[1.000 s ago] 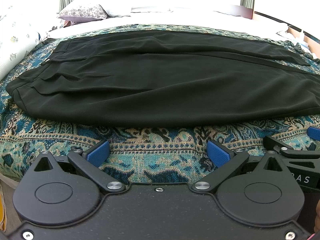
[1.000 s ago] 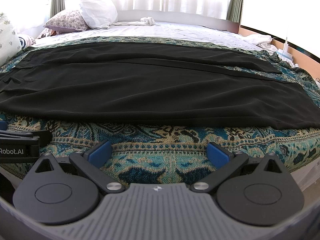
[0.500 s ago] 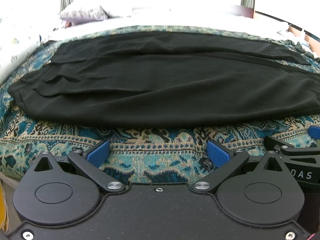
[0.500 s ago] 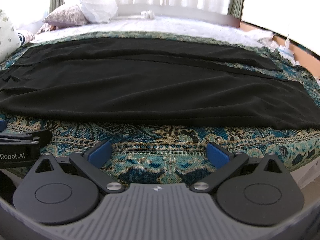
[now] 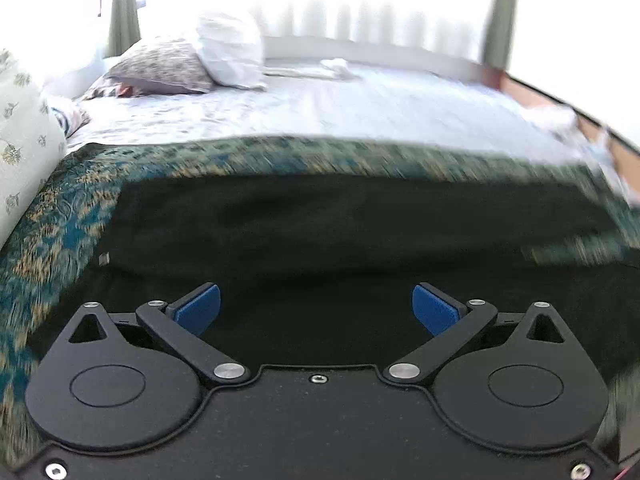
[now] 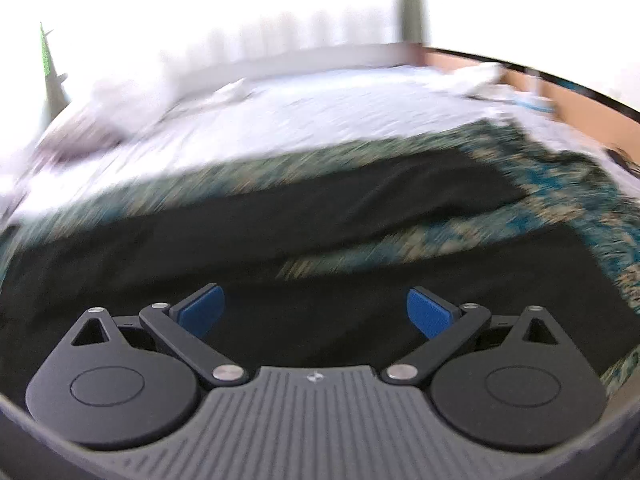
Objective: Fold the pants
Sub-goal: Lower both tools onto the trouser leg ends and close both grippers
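Black pants (image 5: 320,232) lie spread flat across a teal patterned blanket (image 5: 60,232) on the bed. My left gripper (image 5: 316,310) is open and empty, its blue pads (image 5: 200,306) over the pants near the waist end. My right gripper (image 6: 316,312) is open and empty above the leg end of the pants (image 6: 240,248). There the two legs part and a strip of blanket (image 6: 420,244) shows between them. Both views are motion-blurred.
White sheets (image 5: 340,108) cover the bed beyond the blanket. Pillows (image 5: 168,66) lie at the far left, and a floral cushion (image 5: 24,152) at the left edge. A wooden bed frame (image 6: 580,104) runs along the right side.
Both grippers have moved forward from the bed's near edge to over the pants. The left one shifted toward the waist, the right toward the leg ends. Both stayed open.
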{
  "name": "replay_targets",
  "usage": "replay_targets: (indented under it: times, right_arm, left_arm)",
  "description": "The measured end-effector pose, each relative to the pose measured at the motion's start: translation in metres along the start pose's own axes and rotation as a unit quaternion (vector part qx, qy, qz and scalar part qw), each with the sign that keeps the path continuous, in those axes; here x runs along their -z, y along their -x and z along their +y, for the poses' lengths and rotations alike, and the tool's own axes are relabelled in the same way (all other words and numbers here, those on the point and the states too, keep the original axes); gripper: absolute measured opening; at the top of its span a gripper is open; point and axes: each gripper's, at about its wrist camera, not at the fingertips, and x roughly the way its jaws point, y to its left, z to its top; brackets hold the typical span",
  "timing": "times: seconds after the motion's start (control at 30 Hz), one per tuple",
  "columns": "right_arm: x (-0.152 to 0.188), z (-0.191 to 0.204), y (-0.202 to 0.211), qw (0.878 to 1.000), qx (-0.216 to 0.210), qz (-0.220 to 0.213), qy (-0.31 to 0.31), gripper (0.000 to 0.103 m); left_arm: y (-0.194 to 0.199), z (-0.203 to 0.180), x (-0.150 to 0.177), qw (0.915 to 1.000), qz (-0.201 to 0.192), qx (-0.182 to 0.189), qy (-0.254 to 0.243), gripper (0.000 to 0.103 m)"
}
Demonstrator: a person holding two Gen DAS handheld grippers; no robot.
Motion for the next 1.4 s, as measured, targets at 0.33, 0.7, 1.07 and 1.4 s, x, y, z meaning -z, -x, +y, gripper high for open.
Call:
replay_targets:
  times: [0.33,0.7,1.07,1.4]
  right_arm:
    - [-0.103,-0.017,-0.127,0.989,0.082,-0.008,-0.119,0.103]
    - [-0.112,-0.004,-0.262,0.971,0.167,0.018,-0.169,0.103]
    - [-0.113,0.000,-0.342,0.960,0.213,0.051,-0.175,0.103]
    - [-0.113,0.008,-0.370,0.959,0.243,0.086,-0.117,0.097]
  left_arm:
    - [-0.144,0.080,-0.106,0.9784,0.031,-0.086,0.186,0.103]
    - [-0.267,0.116,-0.115,0.9251,0.063,-0.175,0.331,0.103]
    - [-0.323,0.088,-0.109,0.9036,0.055,-0.307,0.294,0.103]
    - [-0.336,0.072,-0.106,0.9087,0.053,-0.338,0.239,0.103]
